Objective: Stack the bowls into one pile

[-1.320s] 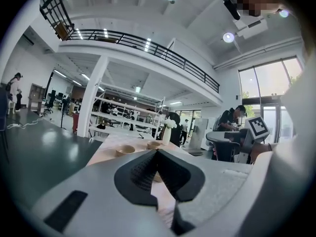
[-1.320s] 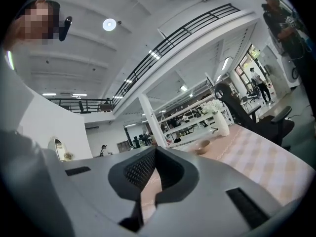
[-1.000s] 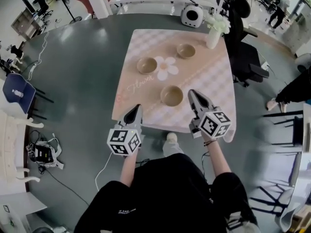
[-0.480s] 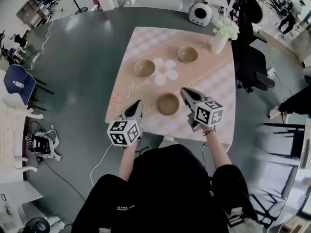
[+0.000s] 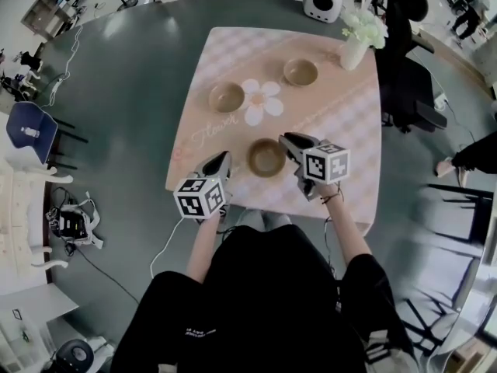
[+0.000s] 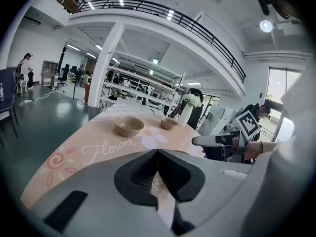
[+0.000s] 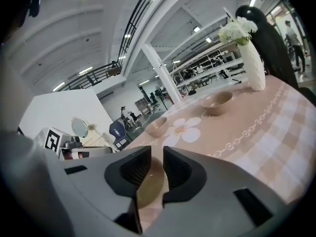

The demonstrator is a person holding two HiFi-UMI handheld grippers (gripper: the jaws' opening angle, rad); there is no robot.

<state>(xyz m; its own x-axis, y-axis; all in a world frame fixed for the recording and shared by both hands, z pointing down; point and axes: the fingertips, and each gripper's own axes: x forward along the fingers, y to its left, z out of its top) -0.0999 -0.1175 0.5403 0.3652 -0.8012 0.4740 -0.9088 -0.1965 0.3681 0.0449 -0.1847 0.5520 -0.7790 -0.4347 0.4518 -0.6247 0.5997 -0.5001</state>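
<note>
None stacked yet: three tan round bowls [image 5: 266, 157] sit apart on the pink table [image 5: 353, 138], the right tongs [image 5: 286, 139] just opening at the nearest rim without gripping it, the left tongs [image 5: 223, 157] closed and empty.

We look steeply down over the whole table [image 5: 342, 123], left gripper [image 5: 220, 160] and right gripper [image 5: 287, 140] views low at its near edge, both sharing the far-corner vase [image 5: 353, 51].

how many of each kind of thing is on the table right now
bowls: 3
vase with flowers: 1
total: 4
</note>
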